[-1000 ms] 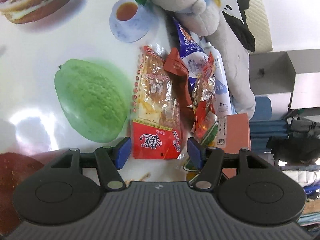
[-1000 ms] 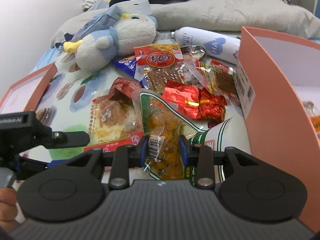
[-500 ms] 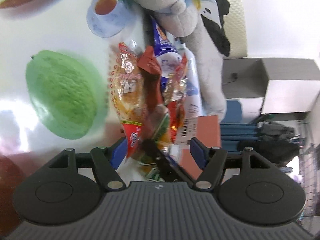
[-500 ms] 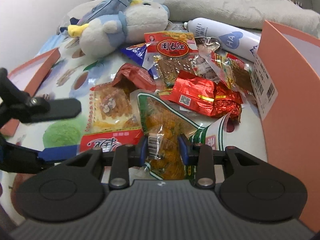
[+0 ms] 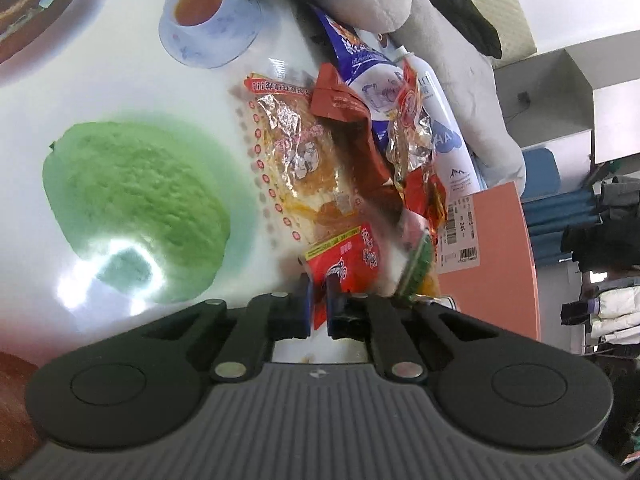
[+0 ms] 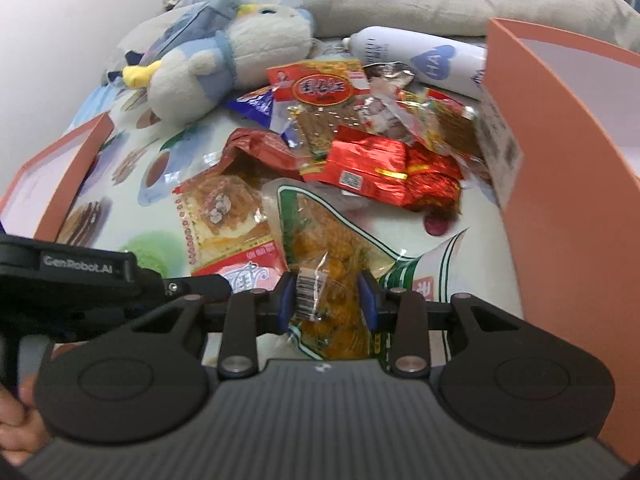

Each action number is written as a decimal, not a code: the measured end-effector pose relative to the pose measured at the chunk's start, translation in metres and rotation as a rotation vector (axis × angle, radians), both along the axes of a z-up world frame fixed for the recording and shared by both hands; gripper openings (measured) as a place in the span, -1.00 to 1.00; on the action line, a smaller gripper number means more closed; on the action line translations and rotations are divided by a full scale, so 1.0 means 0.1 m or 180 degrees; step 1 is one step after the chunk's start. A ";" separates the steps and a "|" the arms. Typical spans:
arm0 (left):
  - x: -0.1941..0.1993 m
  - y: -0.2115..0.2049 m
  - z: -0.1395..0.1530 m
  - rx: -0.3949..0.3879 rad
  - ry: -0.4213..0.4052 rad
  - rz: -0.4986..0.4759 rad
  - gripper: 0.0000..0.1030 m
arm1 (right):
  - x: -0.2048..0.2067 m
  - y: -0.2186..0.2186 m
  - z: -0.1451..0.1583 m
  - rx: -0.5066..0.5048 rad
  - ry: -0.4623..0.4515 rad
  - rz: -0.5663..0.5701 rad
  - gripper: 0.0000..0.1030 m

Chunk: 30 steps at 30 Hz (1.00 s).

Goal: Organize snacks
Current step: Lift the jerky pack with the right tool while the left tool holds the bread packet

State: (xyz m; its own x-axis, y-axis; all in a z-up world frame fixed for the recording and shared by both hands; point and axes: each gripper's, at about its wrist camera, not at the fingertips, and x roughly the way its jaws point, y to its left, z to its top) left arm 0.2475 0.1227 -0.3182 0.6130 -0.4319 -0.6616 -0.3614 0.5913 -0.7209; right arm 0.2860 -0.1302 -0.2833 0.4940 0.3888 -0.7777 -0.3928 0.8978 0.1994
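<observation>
Left hand-held gripper (image 5: 317,307) is pinched narrow on the red edge of the cracker packet (image 5: 304,168). Right hand-held gripper (image 6: 327,300) clamps the green-trimmed snack bag (image 6: 328,240). Remaining packets lie heaped at twelve o'clock on the worktop (image 6: 420,240). The orange box (image 6: 560,184) at three o'clock shows no snacks inside (interior only partly visible); sorting looks barely begun.

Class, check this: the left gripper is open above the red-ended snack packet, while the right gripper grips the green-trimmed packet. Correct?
Not quite. The left wrist view shows the left gripper shut on the red-ended snack packet. The right gripper does grip the green-trimmed packet.
</observation>
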 end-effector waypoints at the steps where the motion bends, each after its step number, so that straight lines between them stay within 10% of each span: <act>1: -0.02 0.00 0.01 0.0001 0.0011 -0.0012 -0.89 | -0.03 -0.02 0.02 -0.0005 -0.0007 -0.0009 -0.29; 16: -0.98 -0.25 0.38 -0.0129 -0.0023 -0.0561 -0.93 | -0.61 -0.19 0.38 -0.0036 -0.0244 0.0177 -0.29; 30: -1.38 -0.21 0.46 -0.0271 -0.0211 -0.0545 -0.88 | -1.02 -0.01 0.00 -0.0299 -0.0218 0.0636 -0.28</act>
